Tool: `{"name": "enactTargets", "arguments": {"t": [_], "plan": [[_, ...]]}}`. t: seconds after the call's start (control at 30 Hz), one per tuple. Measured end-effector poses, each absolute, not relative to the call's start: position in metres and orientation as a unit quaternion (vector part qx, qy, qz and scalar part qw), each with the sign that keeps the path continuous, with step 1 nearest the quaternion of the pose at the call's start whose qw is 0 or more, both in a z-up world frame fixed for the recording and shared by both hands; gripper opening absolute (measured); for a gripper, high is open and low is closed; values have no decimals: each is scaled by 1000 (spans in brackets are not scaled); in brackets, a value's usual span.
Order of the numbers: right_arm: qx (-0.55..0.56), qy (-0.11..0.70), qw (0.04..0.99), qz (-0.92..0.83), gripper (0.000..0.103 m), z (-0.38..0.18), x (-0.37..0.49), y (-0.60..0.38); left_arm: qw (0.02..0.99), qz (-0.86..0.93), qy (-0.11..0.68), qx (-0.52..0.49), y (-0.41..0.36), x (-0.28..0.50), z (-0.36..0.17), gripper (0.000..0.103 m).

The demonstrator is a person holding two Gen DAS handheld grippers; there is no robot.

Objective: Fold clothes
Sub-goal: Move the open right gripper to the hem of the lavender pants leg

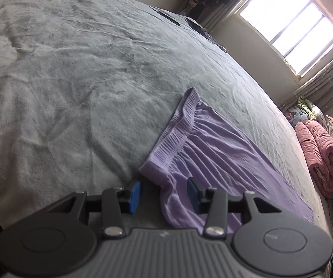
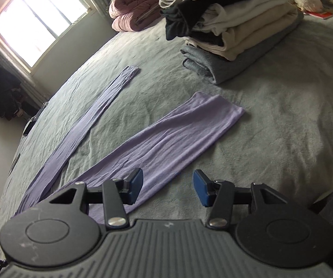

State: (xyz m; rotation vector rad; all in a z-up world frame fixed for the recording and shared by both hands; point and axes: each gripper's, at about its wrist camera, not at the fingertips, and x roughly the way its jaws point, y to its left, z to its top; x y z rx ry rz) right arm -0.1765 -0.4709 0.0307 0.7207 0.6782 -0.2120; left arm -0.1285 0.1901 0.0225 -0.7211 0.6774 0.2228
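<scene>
Both hand-held grippers — left (image 1: pixel 164 194), right (image 2: pixel 168 186) — are wide open, holding nothing; purple trousers (image 1: pixel 212 153) lie just ahead on the bed (image 1: pixel 73 69).

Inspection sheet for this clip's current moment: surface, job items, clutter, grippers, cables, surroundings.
Surface: grey wrinkled bed cover, bare patches visible.
Job's things: lilac stretch trousers lying flat, legs spread apart, ribbed waistband near the left gripper.
Clutter: stack of folded clothes; rolled pink quilt; dark flat objects at the bed's far edge.
Grippers: left gripper open over the waistband corner; right gripper open over a trouser leg.
Cables: nothing seen.
Surroundings: bright window, curtains.
</scene>
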Motion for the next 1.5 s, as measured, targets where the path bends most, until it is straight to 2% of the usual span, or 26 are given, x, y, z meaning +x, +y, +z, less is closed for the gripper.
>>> {"name": "enactTargets", "arguments": {"t": [0.43,0.63,0.77,0.93,1.5], "plan": [[396,306,840,-207,52,20,-168,-498,882,121,322,-322,187,-120,23,43],[419,297,826,-234,40,13,-161,-510,881,124,323,-324,188,-118,22,42],[428,291,821,-240,36,12,-163,-513,881,126,323,-323,188,-117,23,42],[439,286,814,-249,28,12,-163,-518,882,127,323,-320,187,-116,23,42],[531,241,773,-250,27,6,-176,-542,886,127,327,-303,183,-114,24,42]]}}
